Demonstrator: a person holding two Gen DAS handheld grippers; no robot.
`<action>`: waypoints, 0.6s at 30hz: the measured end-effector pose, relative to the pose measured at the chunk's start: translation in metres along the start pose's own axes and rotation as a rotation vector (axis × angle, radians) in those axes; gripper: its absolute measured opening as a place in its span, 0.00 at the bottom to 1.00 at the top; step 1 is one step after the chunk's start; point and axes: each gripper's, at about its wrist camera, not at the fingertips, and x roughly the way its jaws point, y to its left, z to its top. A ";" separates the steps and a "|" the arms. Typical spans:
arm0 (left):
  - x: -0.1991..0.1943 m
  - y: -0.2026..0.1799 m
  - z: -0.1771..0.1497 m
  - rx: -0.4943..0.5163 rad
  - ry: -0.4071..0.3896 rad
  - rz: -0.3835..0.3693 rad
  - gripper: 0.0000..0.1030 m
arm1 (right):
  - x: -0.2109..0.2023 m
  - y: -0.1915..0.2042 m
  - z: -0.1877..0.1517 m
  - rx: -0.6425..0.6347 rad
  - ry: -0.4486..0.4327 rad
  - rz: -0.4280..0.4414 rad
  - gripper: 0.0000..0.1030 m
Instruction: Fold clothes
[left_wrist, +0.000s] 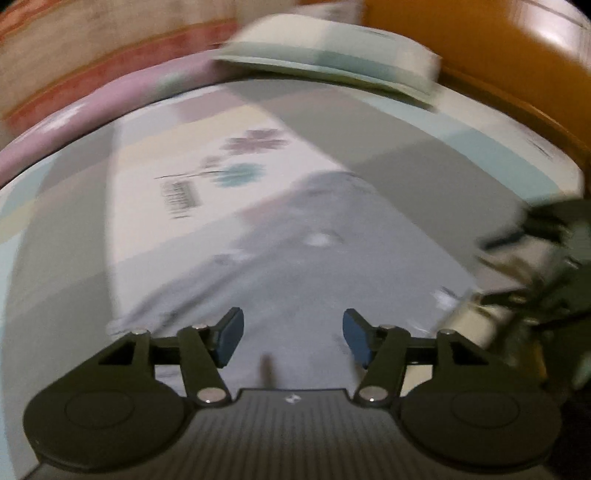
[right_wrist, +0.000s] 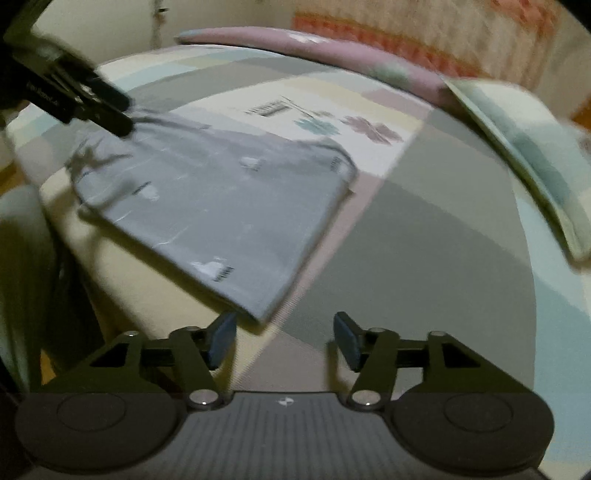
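Pastel patchwork bedspread (right_wrist: 424, 229), grey garment (right_wrist: 221, 206) spread flat, pillow (left_wrist: 332, 62), orange headboard (left_wrist: 480, 48)

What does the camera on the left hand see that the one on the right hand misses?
Only the left view shows the orange wooden edge beyond the pillow. Only the right view shows the grey garment's folded near corner and the left tongs over its far end. Both show the patterned bedsheet, flower print, pillow and open, empty tongs.

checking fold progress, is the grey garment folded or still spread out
Folded, at least once: the grey garment lies flat on the bedspread as a compact panel with a doubled near corner. Further folds cannot be told.
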 end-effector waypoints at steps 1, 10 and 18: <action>0.003 -0.009 0.001 0.024 0.001 0.002 0.59 | 0.003 0.006 0.002 -0.041 -0.005 -0.013 0.65; 0.027 -0.020 0.024 0.000 0.039 0.010 0.58 | 0.012 0.017 0.010 -0.118 -0.116 0.082 0.67; 0.054 -0.018 0.083 -0.021 -0.001 -0.097 0.63 | 0.036 0.007 0.027 -0.019 -0.112 0.220 0.73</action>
